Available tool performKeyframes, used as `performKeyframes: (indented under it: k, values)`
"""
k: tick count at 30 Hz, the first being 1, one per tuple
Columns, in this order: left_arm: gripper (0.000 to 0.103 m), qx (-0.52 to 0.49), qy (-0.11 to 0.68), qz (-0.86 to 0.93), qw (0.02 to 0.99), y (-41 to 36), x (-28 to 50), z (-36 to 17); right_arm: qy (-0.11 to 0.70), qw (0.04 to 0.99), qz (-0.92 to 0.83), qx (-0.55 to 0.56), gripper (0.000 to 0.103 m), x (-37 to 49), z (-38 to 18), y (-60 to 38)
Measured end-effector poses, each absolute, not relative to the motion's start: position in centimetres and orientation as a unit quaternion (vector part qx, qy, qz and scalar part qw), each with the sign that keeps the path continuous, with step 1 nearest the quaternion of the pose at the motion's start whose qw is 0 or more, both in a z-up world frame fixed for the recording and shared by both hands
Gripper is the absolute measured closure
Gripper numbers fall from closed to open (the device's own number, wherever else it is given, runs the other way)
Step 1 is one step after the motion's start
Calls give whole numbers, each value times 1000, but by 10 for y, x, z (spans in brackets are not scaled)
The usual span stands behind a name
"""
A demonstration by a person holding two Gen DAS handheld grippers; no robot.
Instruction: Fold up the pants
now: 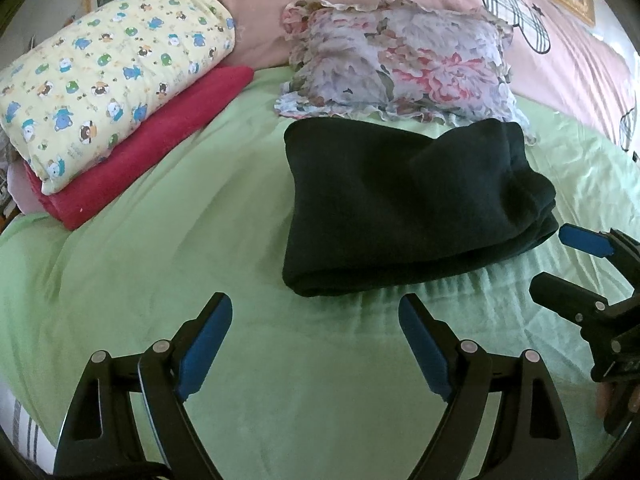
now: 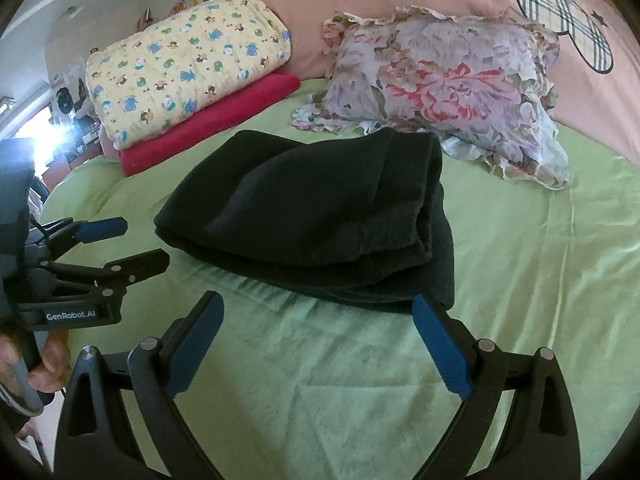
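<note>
Pants: dark, thick fleece pants (image 1: 408, 204) are seen folded into a compact stacked bundle on the bed, just in front of a frilled floral pillow (image 1: 400, 64).
Left tongs (image 1: 316, 344): spread wide, nothing between the pads; held short of the bundle's near edge.
Right tongs (image 2: 320, 344): spread wide, empty, near the bundle's right corner.
Judgement: folding appears finished; both tongs look released.
Surface: light green bedsheet (image 1: 160, 240), creased near the bundle.
Room: a yellow bear-print quilt (image 1: 108, 76) is stacked on a red blanket (image 1: 160, 148) at the far left.

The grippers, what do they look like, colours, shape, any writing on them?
Both the left gripper and right gripper are black, with two angular linked fingers, silver rivets at the joints and blue pads inside. White lettering "GenRobot.AI" marks the left one's side.
</note>
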State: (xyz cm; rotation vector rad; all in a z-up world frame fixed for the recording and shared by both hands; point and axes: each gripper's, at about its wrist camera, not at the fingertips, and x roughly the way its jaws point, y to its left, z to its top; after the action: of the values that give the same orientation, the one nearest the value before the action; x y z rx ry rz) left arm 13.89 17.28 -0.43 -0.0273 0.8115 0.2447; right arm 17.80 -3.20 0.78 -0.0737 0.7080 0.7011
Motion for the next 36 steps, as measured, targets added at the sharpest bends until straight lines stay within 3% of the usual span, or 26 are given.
performKeyframes:
  k: [36]
  values:
    - [17,-15,398,126,909,177,154,-10,332,880,337,-49,7,189,5,-16]
